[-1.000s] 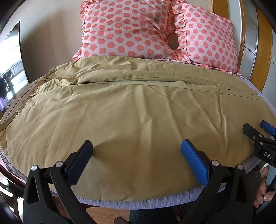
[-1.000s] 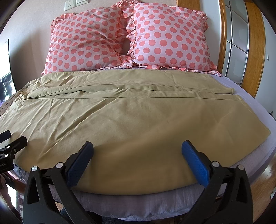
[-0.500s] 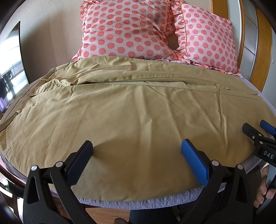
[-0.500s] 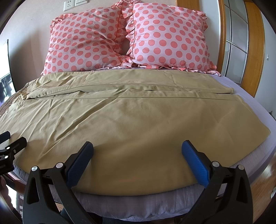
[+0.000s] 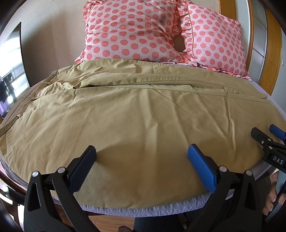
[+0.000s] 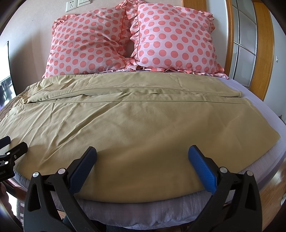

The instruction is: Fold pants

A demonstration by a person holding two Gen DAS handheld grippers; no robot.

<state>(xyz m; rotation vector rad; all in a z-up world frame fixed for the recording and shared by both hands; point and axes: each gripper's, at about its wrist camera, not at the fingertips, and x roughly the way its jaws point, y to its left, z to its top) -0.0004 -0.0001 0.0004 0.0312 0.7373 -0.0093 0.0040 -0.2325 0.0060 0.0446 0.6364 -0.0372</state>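
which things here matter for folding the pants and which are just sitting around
For the job:
- khaki pants, spread flat on the bed
- left gripper, open
- right gripper, open

Just there:
- two polka-dot pillows
- purple bed sheet
- wall socket

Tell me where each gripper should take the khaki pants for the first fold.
Probably the near long edge of the khaki pants, which lies flat along the bed front. Bring the open left gripper and open right gripper in low from the front, spaced apart.
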